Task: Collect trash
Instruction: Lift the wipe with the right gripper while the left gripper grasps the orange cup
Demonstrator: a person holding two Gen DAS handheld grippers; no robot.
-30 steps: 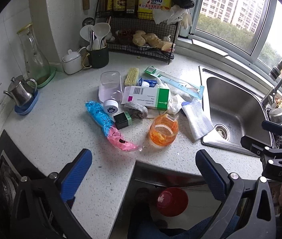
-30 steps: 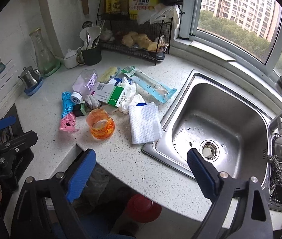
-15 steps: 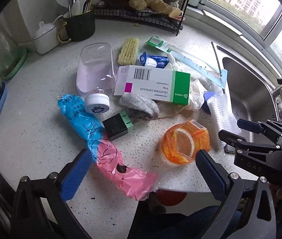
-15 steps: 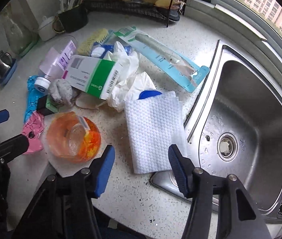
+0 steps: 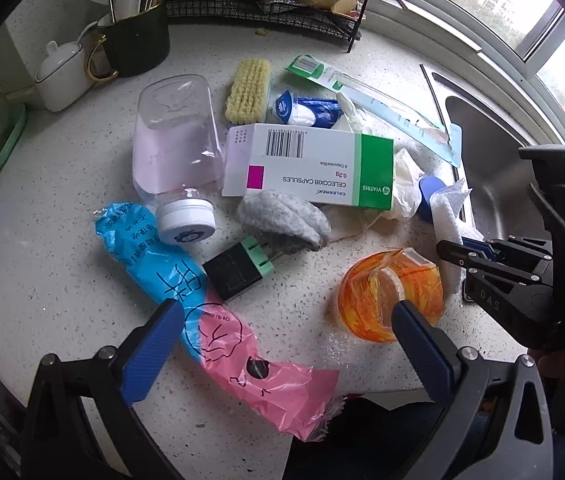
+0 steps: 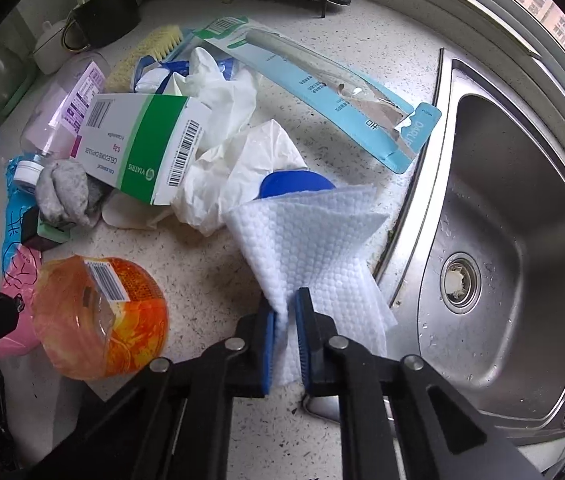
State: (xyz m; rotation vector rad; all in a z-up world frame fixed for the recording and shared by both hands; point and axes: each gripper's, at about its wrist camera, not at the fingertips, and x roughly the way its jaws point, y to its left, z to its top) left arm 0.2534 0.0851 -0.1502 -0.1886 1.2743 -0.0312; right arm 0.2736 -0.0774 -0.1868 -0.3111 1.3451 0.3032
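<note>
1. The right gripper (image 6: 285, 312) has been closed on the white wipe (image 6: 314, 248); a second ago its jaws stood wide apart above the counter (image 6: 322, 68). The near edge of the wipe is now pinched between the blue pads and bunched into a fold.

2. The wipe is still spread on the counter just beside the sink (image 6: 514, 216), with its far edge lapped over a blue lid (image 6: 294, 186). It has been gripped but, as far as can be seen, not yet lifted.

3. Both grippers have been brought down and closer to the litter since a second ago, so the pile now fills each view.

4. The left gripper (image 5: 282, 320) is held open, with nothing between its fingers. It hangs over the pink and blue bag (image 5: 218, 320), with the orange wrapper (image 5: 392, 294) near its right finger.

5. The rest of the trash is untouched on the counter: the medicine box (image 5: 310, 168), the grey wad (image 5: 282, 220), the clear bottle (image 5: 174, 140) and the toothbrush pack (image 6: 322, 80).

6. The task is judged to be at its start: one piece has been secured, and no bin is shown in either view. The pink and blue bag looks the likeliest pick for the left gripper.
</note>
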